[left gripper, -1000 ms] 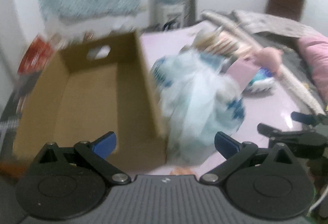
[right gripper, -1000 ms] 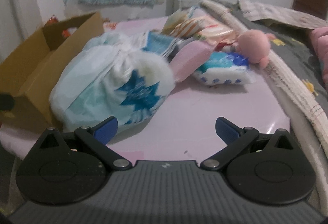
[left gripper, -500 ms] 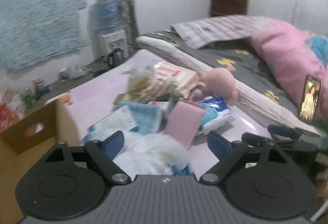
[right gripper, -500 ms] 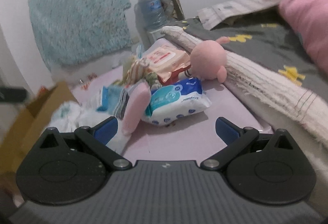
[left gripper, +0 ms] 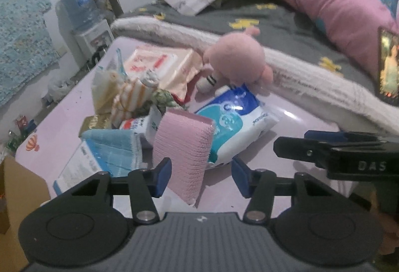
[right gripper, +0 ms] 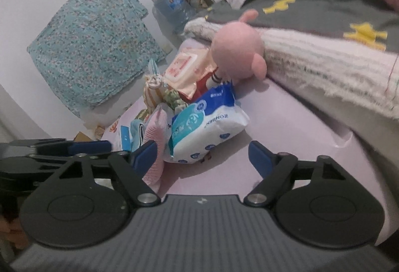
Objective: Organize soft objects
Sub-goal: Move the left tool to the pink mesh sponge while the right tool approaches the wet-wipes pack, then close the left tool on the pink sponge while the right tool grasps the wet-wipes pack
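A second ago the left gripper (left gripper: 201,177) faced the cardboard box (left gripper: 17,199) and the white-and-blue bundle; now the box is only a sliver at its far left, the bundle has gone from view, and the pile of soft things lies straight ahead. Its jaws have just been closing — the pink sponge (left gripper: 183,150) now stands between them, against the left pad, with a gap to the right one.

The right gripper (right gripper: 201,156) has swung off the bundle too, and rolled, so the room tilts. Its jaws have just been closing around the blue-and-white wipes pack (right gripper: 207,132) — not yet touching it. Each gripper now shows beside the other.
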`<state>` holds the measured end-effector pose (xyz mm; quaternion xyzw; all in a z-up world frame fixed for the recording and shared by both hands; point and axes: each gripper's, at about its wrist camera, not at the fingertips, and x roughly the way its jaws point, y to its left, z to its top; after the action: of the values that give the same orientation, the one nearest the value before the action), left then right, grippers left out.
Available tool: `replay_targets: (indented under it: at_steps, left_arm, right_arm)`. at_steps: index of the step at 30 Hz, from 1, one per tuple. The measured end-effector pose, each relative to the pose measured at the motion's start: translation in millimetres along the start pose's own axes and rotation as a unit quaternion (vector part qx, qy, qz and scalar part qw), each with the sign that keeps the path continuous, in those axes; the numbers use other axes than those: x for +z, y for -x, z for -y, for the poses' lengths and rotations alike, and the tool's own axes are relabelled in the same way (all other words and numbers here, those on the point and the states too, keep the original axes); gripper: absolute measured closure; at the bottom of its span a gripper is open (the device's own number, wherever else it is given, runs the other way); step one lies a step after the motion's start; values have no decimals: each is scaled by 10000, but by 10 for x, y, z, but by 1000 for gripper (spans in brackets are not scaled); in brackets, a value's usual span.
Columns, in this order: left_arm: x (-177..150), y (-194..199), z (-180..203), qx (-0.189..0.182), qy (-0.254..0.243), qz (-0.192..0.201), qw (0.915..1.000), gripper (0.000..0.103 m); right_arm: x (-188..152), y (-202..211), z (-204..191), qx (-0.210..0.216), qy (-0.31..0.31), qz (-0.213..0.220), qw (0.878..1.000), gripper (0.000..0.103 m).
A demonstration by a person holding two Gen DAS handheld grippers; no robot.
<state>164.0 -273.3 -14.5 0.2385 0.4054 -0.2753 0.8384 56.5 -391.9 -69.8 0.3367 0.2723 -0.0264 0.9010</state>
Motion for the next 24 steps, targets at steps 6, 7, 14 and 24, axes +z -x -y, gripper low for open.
replay_targets:
  at_steps: [6, 7, 14, 24]
  left_arm:
    - [74, -316, -13, 90, -8, -302, 9995, 48]
    - [82, -346, -20, 105, 3, -312, 9995, 49]
    - [106, -362, -156, 169, 408, -279, 9986, 73]
    - [78, -237, -374, -28, 1046, -124, 9944, 79]
  right_arm:
    - [-17, -137, 56, 18, -106, -110, 9999, 24]
    - [-18, -160, 64, 21, -121, -122, 9999, 24]
    - [16, -229, 181, 368, -688, -182, 9968, 24]
    - [123, -662, 228, 349, -1850, -200, 9819, 20]
